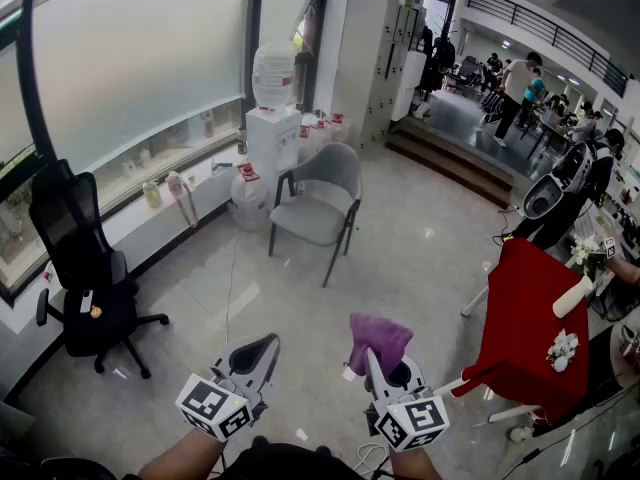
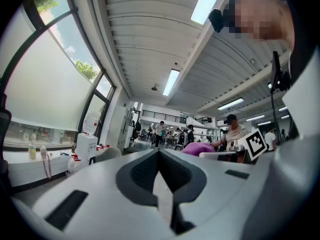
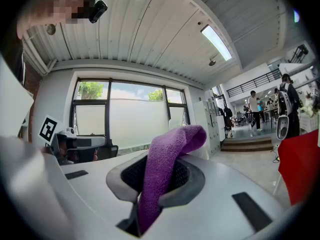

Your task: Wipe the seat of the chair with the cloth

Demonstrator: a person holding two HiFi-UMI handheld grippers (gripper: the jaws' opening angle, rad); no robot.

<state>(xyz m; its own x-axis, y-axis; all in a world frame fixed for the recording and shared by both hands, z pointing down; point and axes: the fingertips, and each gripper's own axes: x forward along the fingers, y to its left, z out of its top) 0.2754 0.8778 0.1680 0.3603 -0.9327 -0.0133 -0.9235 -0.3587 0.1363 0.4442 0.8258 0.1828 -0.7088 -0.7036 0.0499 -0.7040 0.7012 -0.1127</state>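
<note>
The purple cloth (image 1: 378, 334) is well short of the grey chair (image 1: 318, 200), pinched at its fold by the closed right tongs (image 1: 374, 360). The left tongs (image 1: 262, 350), beside them, are closed and empty. The cloth looks soft, light and floppy, so it should drape flat on the seat (image 1: 303, 221), and this mid-fold hold looks secure.

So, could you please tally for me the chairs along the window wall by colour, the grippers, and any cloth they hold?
grey chair: 1
black office chair: 1
purple cloth: 1
grippers: 2, the left gripper and the right gripper
Total: 5
</note>
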